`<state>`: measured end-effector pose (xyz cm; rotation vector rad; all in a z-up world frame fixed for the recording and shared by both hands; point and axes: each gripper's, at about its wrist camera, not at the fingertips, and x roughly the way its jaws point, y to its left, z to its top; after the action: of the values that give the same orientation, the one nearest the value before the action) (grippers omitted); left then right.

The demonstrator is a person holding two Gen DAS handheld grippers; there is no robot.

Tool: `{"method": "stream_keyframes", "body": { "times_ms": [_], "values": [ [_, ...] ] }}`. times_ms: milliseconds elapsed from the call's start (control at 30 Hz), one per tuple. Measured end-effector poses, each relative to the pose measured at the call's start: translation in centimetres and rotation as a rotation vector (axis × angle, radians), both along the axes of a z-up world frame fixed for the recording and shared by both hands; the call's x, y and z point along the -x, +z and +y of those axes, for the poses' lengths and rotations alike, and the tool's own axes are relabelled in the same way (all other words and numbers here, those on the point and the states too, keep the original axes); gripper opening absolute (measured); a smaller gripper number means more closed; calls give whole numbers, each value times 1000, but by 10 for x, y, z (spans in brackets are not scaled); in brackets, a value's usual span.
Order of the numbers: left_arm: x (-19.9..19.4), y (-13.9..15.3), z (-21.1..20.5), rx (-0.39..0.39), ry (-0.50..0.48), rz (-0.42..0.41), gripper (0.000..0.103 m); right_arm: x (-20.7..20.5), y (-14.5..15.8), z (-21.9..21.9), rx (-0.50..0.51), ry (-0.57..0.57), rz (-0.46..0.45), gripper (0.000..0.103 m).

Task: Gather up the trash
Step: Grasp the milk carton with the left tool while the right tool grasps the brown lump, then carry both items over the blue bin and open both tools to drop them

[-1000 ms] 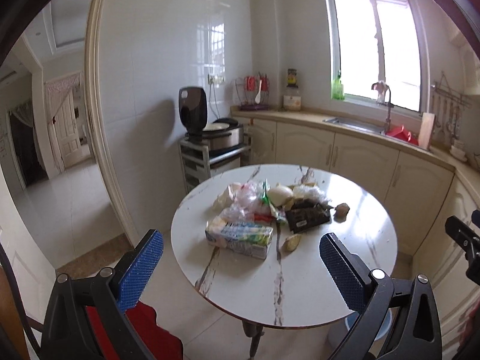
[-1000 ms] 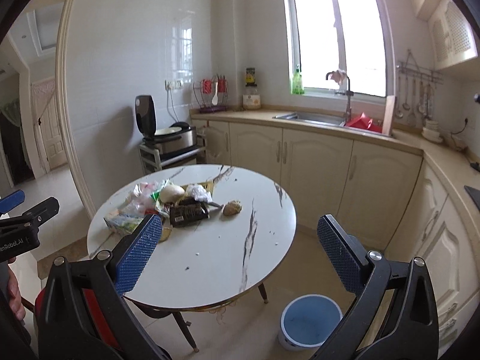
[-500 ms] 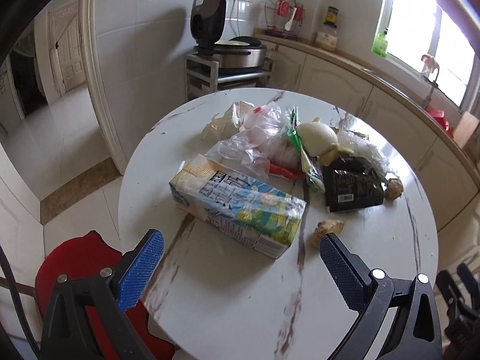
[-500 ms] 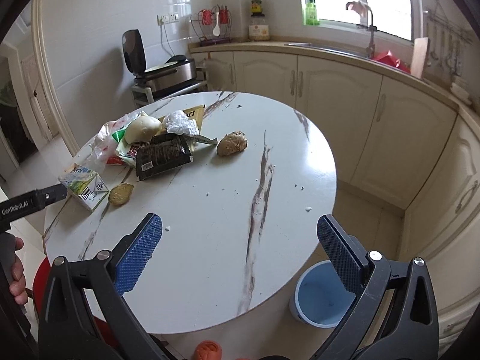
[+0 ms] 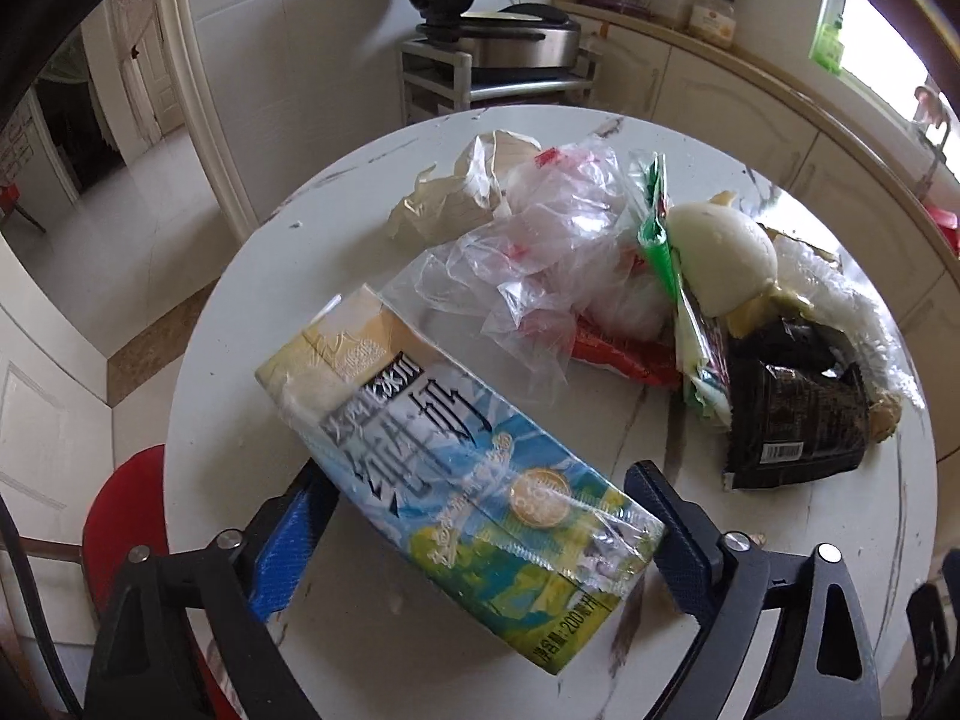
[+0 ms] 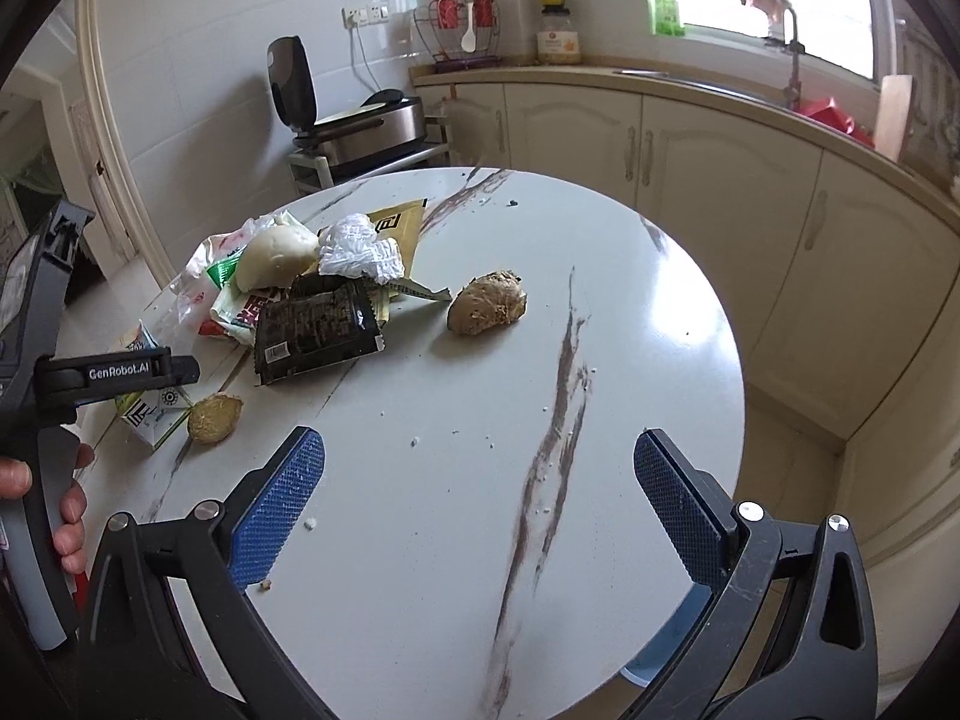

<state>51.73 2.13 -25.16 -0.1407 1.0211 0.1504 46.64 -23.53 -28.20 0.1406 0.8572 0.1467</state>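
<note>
A blue-and-yellow milk carton (image 5: 456,450) lies on the round marble table (image 5: 420,648), with my left gripper (image 5: 474,474) straddling it. The jaws are closing, one pad at each long side of the carton, and I cannot see them pressing on it. Behind it lie clear plastic bags (image 5: 540,252), a white bun (image 5: 720,258) and a black wrapper (image 5: 798,414). My right gripper (image 6: 480,438) hangs open over bare tabletop with nothing between its fingers. A brown lump (image 6: 486,303) and a smaller one (image 6: 215,417) lie ahead of it.
A blue bin (image 6: 660,654) stands on the floor under the table's near right edge. A red stool (image 5: 126,510) is at the table's left. A person's hand (image 6: 66,516) holds the left gripper's handle. Cabinets and a counter run along the far and right walls.
Both grippers have come down and forward over the table. The left one has reached the milk carton and its jaws have narrowed around it. The right one stays open.
</note>
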Motion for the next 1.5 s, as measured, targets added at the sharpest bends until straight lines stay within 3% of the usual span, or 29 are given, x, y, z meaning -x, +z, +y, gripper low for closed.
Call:
{"method": "stream_keyframes", "body": {
  "times_ms": [167, 233, 300, 433, 533, 600, 667, 733, 1033, 1267, 1500],
  "values": [
    [12, -6, 12, -18, -71, -23, 74, -38, -12, -7, -12, 17, 46, 103],
    [19, -7, 17, -3, -93, -39, 63, -56, -20, -9, -16, 1, 91, 103],
    [25, -8, 21, 5, -112, -44, 60, -73, -27, -9, -45, 1, 118, 103],
    [40, -7, 23, 20, -158, -50, 56, -101, -35, 0, -4, -6, 155, 103],
    [54, 3, 29, 45, -184, -61, 55, -115, -35, 9, 16, 24, 157, 94],
    [64, 10, 35, 53, -185, -76, 53, -121, -35, 14, 52, 34, 155, 75],
    [72, 17, 40, 57, -185, -77, 52, -122, -35, 18, 81, 52, 145, 64],
    [78, 21, 41, 61, -188, -83, 51, -118, -33, 17, 64, 83, 130, 44],
    [117, 46, 34, 69, -252, -110, 44, -53, -26, -11, -80, 107, 121, 44],
    [155, 59, 28, 117, -277, -140, 44, 6, -13, -17, -176, 121, 77, 44],
    [180, 89, -34, 121, -438, -201, 44, 43, 6, -47, -226, 78, 4, 44]
  ]
}}
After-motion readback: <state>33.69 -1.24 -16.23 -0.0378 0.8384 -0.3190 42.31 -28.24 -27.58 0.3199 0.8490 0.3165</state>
